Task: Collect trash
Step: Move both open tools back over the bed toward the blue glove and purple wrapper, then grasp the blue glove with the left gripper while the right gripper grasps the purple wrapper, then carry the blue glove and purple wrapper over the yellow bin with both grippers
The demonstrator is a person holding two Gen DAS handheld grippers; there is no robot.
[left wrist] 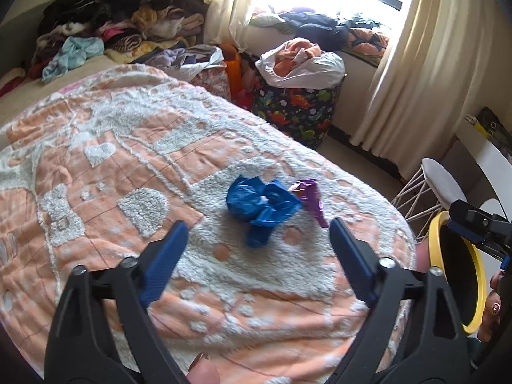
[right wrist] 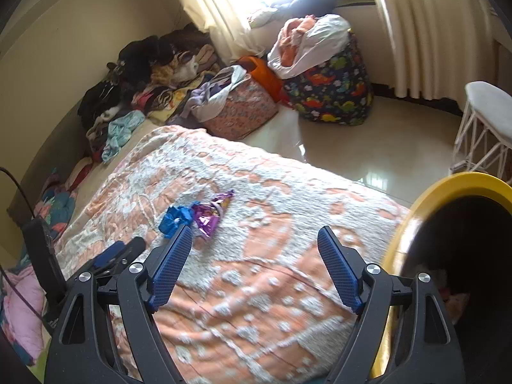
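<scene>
A bedroom is lying in daylight from a curtained window, and a bed under a fluffy peach-and-white patterned blanket (left wrist: 134, 147) is filling the near ground. On the blanket, a crumpled blue plastic wrapper (left wrist: 264, 206) is lying touching a crinkled purple foil wrapper (left wrist: 309, 196), the purple one on its right. On the floor beyond the bed, a round dark fabric basket printed with coloured dinosaurs (left wrist: 296, 110) is holding a white plastic bag (left wrist: 307, 65) with orange cloth bulging from its open mouth. To its left, a pink floral fabric basket (right wrist: 246, 108) is overflowing with pale and purple clothes. At the near right, a yellow-rimmed bin with a black liner (right wrist: 448, 188) is standing beside the bed; its inside is too dark to read. The left hand-held gripper (left wrist: 257, 235) is hovering with jaws spread wide just short of the blue wrapper, gripping nothing. The right hand-held gripper (right wrist: 254, 240) is also standing open and empty over the blanket, the wrappers lying beyond its left finger.
</scene>
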